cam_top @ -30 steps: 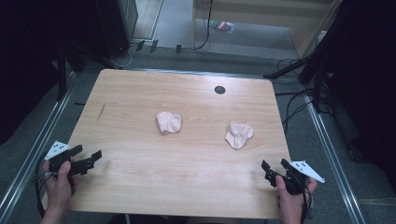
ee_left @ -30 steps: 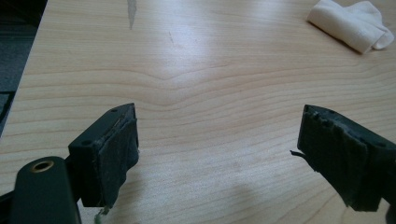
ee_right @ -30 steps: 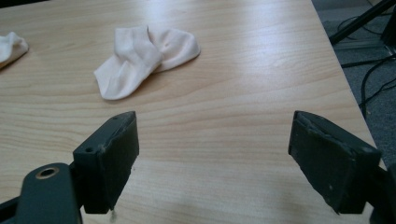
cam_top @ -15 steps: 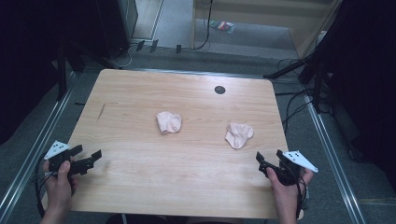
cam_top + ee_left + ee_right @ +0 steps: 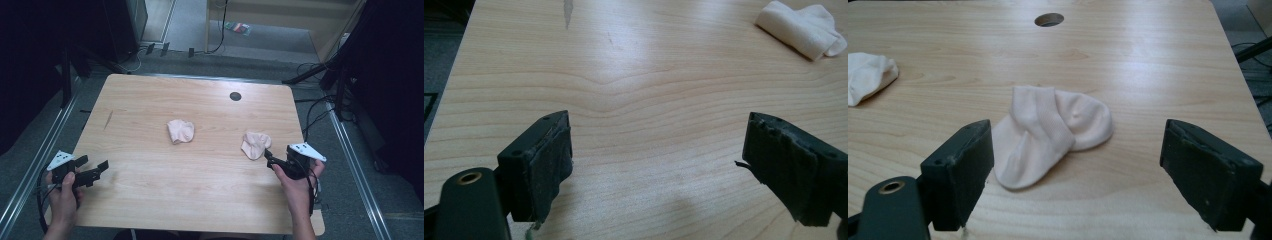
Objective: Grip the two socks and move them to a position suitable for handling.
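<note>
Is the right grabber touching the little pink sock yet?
Apart. In the right gripper view the sock lies flat on the table ahead of the right gripper, whose open jaws stand wide, bare wood showing between pads and sock.

Two pale pink socks, one near my right gripper (image 5: 1048, 137) and one farther off (image 5: 180, 131), lie on my light wood-grain table (image 5: 150, 200). My grippers' jaws are black, topped with grey plates.

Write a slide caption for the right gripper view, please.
Open right gripper facing a pale pink sock on the wooden table.
</note>
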